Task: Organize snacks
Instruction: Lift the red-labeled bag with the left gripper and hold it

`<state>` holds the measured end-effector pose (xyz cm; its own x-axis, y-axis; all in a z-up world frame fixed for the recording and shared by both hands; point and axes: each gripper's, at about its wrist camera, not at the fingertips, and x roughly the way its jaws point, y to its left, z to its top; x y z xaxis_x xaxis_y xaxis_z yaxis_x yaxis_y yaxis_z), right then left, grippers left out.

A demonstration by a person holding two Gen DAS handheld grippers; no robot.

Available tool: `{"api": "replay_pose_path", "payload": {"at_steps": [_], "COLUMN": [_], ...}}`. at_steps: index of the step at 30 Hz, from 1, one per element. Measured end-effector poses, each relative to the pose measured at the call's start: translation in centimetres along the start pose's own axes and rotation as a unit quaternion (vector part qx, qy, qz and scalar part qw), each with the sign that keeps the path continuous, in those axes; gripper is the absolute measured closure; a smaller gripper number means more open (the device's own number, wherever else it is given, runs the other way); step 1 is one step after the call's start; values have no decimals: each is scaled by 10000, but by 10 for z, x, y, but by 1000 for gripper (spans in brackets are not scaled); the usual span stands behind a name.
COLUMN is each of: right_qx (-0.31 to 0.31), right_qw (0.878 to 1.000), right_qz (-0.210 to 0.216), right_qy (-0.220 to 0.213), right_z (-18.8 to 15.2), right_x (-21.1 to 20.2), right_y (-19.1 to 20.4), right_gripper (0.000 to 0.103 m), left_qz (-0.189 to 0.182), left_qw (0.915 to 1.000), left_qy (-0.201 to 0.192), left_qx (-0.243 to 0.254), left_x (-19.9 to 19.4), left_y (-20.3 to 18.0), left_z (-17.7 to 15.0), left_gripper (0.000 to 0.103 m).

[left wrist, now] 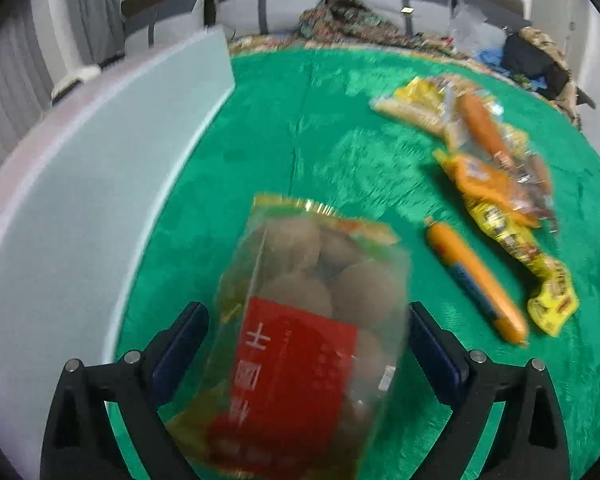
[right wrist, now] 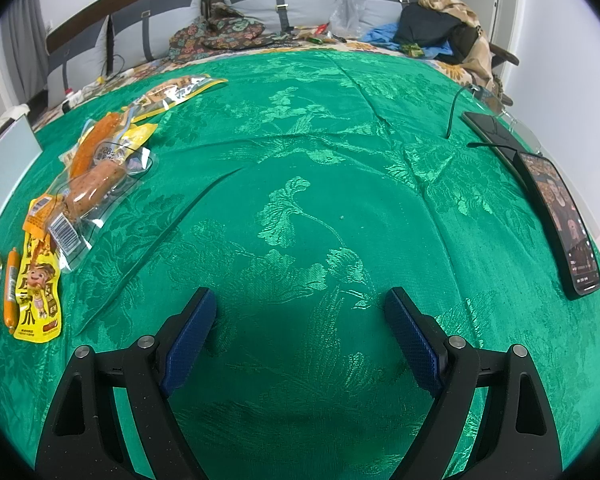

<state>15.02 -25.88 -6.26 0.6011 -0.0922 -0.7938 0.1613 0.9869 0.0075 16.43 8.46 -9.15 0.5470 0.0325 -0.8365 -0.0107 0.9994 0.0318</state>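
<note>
A clear bag of brown round snacks with a red label (left wrist: 304,320) sits between the fingers of my left gripper (left wrist: 308,340), whose jaws stand wide apart on either side of it; the view is blurred and I cannot tell if the pads touch the bag. A pale box (left wrist: 100,184) stands to the left. An orange sausage stick (left wrist: 476,284) and a pile of yellow and orange snack packets (left wrist: 496,184) lie to the right on the green cloth (left wrist: 332,128). My right gripper (right wrist: 300,332) is open and empty over the cloth. The snack pile (right wrist: 88,176) lies at its far left.
Two phones (right wrist: 572,224) with a cable lie along the right edge of the cloth. Cushions, patterned fabric (right wrist: 224,32), a plastic bag and dark clothes (right wrist: 440,28) sit at the back. The pale box's corner (right wrist: 8,160) shows at the left.
</note>
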Motion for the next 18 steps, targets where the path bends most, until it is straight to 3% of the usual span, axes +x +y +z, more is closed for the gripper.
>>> {"api": "replay_pose_path", "payload": {"at_steps": [3, 18], "right_qx": [1, 5], "right_qw": [10000, 10000], "right_qz": [1, -5], "right_qy": [-1, -1], "right_z": [0, 0], "right_x": [0, 0], "right_y": [0, 1], "right_gripper": [14, 14], "left_qz": [-28, -37], "left_qw": [9994, 9993], "left_qy": [-49, -154], "left_qx": [-331, -330], "left_x": [4, 8], "left_y": [11, 11], "left_z": [0, 2], "left_gripper": [0, 0]}}
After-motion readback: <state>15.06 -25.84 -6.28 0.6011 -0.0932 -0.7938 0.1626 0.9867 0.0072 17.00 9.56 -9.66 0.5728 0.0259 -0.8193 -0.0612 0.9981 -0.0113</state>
